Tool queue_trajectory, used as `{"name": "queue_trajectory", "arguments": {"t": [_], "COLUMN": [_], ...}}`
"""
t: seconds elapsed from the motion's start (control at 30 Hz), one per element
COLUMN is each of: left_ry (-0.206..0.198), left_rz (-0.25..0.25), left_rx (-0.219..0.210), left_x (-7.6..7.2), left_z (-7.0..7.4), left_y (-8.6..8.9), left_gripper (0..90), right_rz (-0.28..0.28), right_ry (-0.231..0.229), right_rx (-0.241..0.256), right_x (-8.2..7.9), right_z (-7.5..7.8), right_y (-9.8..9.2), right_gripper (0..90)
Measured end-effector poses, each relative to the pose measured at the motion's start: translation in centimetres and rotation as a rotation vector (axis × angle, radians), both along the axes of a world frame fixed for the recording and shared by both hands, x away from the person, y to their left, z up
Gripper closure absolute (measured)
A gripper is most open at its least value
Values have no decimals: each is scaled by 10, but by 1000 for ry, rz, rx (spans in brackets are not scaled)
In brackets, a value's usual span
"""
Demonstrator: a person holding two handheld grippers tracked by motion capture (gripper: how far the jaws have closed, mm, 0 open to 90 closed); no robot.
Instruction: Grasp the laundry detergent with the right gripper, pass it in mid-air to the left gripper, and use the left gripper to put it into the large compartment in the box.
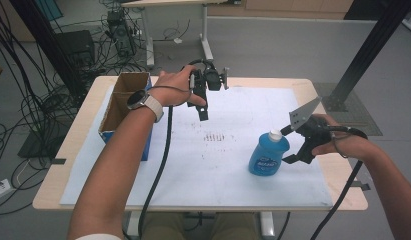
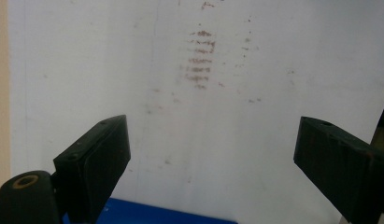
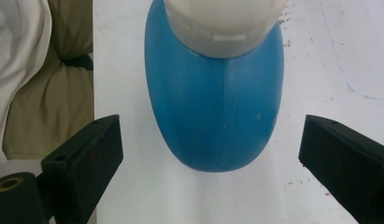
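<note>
Progress is at an early stage, as I judge it: the blue bottle (image 1: 268, 154) stands upright on the white paper sheet (image 1: 233, 107) at the right near part of the counter (image 1: 73, 145), and nothing holds it yet. Your right gripper (image 1: 293, 144) is just beside the bottle's white cap (image 3: 224, 25), with its fingers (image 3: 87, 158) spread wide, one on each side of the bottle and not touching it. In the right gripper view the blue body sits between them, so what is left is to close on it, lift it and carry it.

Your left gripper (image 1: 203, 102) hangs over the far middle of the sheet, fingers (image 2: 98, 158) also wide open and empty, above some brown smudges (image 2: 200, 58).

The cardboard box (image 1: 124, 107) stands at the left far side of the counter, open on top, and I suppose the bottle goes there, but this is only a guess. Between bottle and box the sheet is free. Please mind the near edge of the counter, which is close to the bottle, and the cable (image 1: 160, 165) trailing from your left gripper across the path.
</note>
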State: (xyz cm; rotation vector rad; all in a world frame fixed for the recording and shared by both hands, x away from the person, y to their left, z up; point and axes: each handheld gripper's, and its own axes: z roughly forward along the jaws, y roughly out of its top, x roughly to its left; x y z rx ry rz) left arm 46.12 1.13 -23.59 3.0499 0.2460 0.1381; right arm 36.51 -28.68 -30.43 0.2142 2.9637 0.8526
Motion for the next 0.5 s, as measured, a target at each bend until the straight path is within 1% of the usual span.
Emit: {"name": "queue_trajectory", "arguments": {"t": [0.23, 0.4, 0.5], "left_ry": [1, 3, 2], "left_rz": [0, -2, 1], "left_rx": [3, 7, 2], "left_x": [0, 0, 0], "left_z": [0, 0, -1], "left_y": [-1, -1, -1], "left_gripper": [111, 111, 111], "right_rz": [0, 1, -4], "right_ry": [5, 1, 5], "right_rx": [-3, -3, -4], "right_x": [0, 0, 0], "right_z": [-1, 0, 0], "right_y": [1, 0, -1], "right_gripper": [63, 64, 63]}}
